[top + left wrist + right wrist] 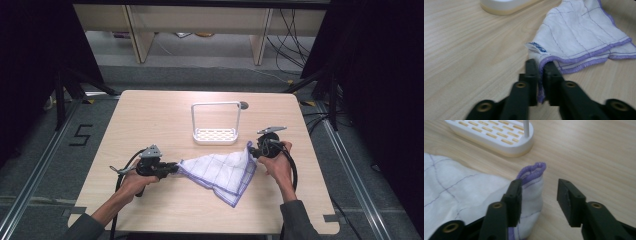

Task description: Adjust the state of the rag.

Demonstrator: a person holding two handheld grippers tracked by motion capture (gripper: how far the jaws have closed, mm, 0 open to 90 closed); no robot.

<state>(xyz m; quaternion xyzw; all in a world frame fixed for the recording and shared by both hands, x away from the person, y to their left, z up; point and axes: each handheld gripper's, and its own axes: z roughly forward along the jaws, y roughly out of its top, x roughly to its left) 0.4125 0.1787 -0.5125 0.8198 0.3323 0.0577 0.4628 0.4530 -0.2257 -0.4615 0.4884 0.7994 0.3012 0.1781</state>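
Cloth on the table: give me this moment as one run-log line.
cloth: flat on table | left tool: hem between jaws | right tool: open, corner beside one jaw | rack: empty, behind cloth

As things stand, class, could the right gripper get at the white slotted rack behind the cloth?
Probably yes. The right gripper stands open beside the white cloth with purple edging, and only bare wooden table lies between it and the white slotted rack.

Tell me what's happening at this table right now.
A person works a white cloth with a gripper in each hand. The left gripper has the cloth's purple hem between its nearly closed jaws. The right gripper stands open, a corner of the cloth leaning against one jaw. The cloth lies folded on the table, in front of a white rack.
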